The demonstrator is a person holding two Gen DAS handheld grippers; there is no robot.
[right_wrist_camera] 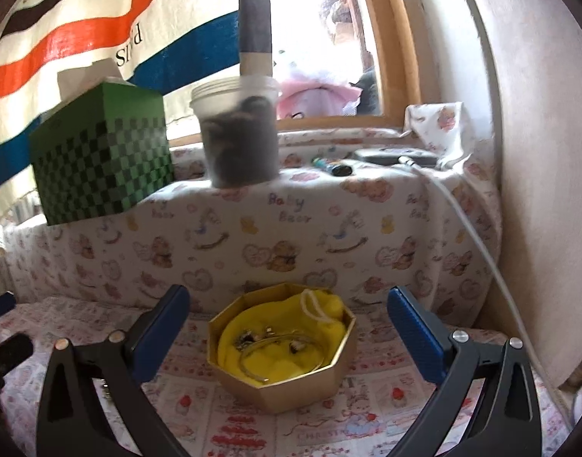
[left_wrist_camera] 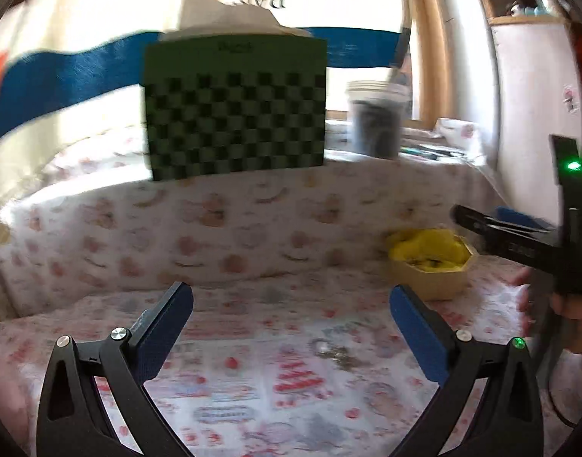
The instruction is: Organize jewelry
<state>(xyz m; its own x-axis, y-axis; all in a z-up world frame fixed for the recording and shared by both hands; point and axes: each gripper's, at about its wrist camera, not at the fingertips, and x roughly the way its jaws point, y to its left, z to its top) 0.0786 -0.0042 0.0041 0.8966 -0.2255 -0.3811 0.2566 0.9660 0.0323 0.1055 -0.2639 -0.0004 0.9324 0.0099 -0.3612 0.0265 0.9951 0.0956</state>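
Jewelry (right_wrist_camera: 275, 342), thin metal, lies on yellow cloth (right_wrist_camera: 329, 304) in octagonal box (right_wrist_camera: 291, 392).

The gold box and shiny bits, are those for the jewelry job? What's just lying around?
For the job: gold box, yellow pouch, bracelet in it, loose jewelry on the cloth.
Just lying about: green box, jar, cable.

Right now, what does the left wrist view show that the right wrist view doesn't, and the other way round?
Left wrist only: loose jewelry lying on the printed cloth between the open left claw, and the other tool's arm at right. Right wrist only: the inside of the gold box, where a bangle and small pieces rest on yellow fabric, framed by the open right claw. Both: that box, the green checkered box and the plastic tub.
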